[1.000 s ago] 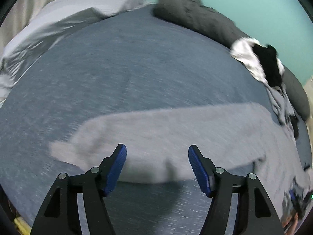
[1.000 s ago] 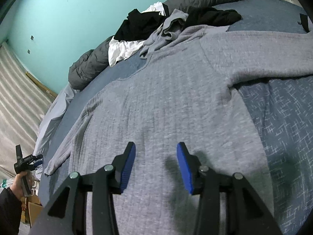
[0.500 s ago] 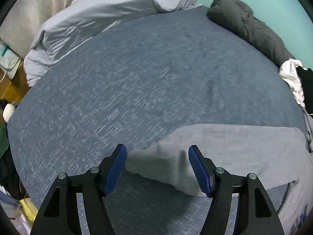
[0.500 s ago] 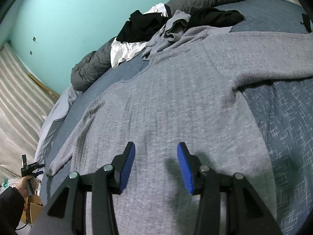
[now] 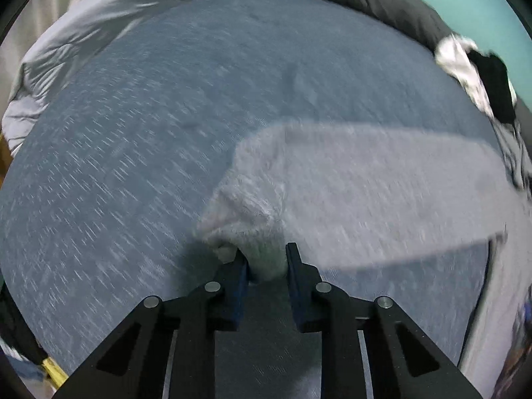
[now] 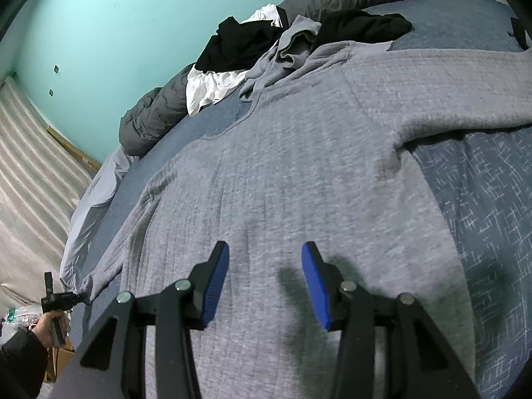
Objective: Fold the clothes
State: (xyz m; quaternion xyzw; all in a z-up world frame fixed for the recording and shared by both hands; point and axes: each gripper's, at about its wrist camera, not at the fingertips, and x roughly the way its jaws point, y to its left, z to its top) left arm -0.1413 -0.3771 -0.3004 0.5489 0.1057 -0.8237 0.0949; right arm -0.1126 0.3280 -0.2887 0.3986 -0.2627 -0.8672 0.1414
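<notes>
A grey knit sweatshirt (image 6: 299,173) lies spread flat on the blue bedspread (image 6: 492,206). Its left sleeve (image 5: 365,179) stretches across the left wrist view, and the cuff (image 5: 262,252) is bunched between the blue pads of my left gripper (image 5: 266,262), which is shut on it. My right gripper (image 6: 264,282) hovers open just above the sweatshirt's lower body, with nothing between its fingers. The other sleeve (image 6: 465,76) runs off to the right. In the right wrist view, a hand (image 6: 50,326) holds the left gripper at the far left, by the cuff.
A pile of black, white and grey clothes (image 6: 266,43) lies at the head of the bed by a dark grey duvet (image 6: 153,119). A pale grey sheet (image 5: 83,50) is bunched at the bed's far left. The teal wall (image 6: 116,16) stands behind.
My left gripper has closed on the sleeve cuff, which lay between its open fingers half a second ago. The view is blurred by motion. My right gripper has barely moved.
</notes>
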